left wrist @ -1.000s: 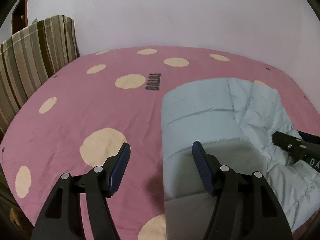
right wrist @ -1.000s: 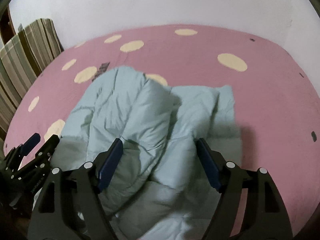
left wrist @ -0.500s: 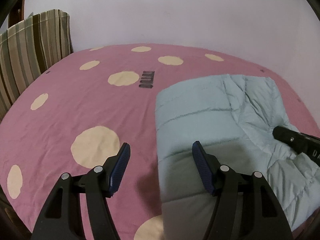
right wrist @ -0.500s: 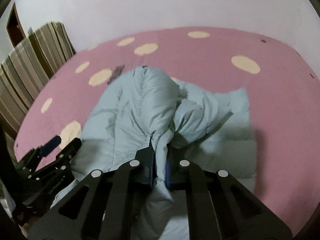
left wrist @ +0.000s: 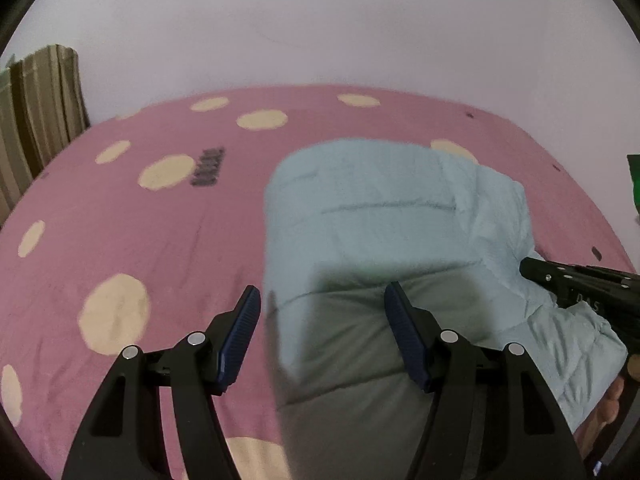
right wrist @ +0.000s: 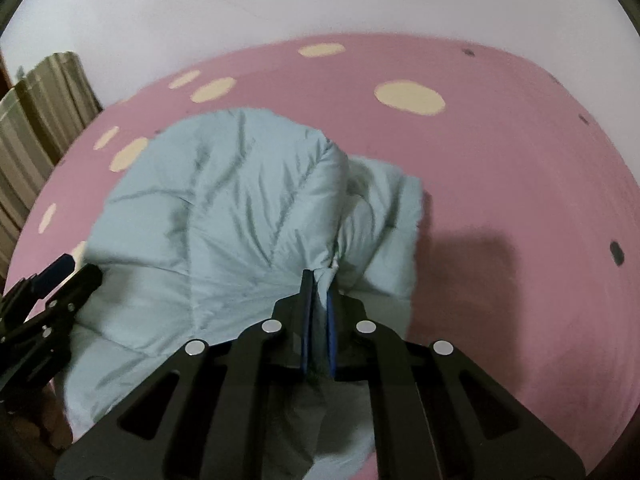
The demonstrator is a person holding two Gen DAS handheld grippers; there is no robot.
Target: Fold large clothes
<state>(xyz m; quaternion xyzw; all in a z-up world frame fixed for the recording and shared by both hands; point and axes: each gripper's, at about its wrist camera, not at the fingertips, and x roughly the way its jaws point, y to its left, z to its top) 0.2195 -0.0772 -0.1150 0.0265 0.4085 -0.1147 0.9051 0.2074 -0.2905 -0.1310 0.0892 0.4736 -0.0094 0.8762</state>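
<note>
Right gripper (right wrist: 319,280) is clamped tight, its blue pads pinching a bunched fold of the pale blue puffer jacket (right wrist: 224,208). That pinched fold rises into a puffy ridge running away from the jaws, with a lower, flatter layer of the same jacket lying just to the right of it.

Left gripper (left wrist: 322,316) stands well apart at the jaws, gripping nothing. It hovers over the near left part of the jacket (left wrist: 380,216): its right finger is above the padded fabric, its left finger above bare sheet. From this side the right gripper's black body (left wrist: 580,288) shows at the jacket's right edge, and in the right wrist view the left gripper (right wrist: 52,292) sits at the jacket's near left edge.

The jacket lies in the middle of the bed, on a pink sheet (left wrist: 132,236) dotted with cream spots, a small dark print (left wrist: 207,166) beside one of them. Striped fabric (left wrist: 40,112) stands at the bed's far left, and a plain pale wall (left wrist: 320,28) is behind the bed. Both views are a little blurred.
</note>
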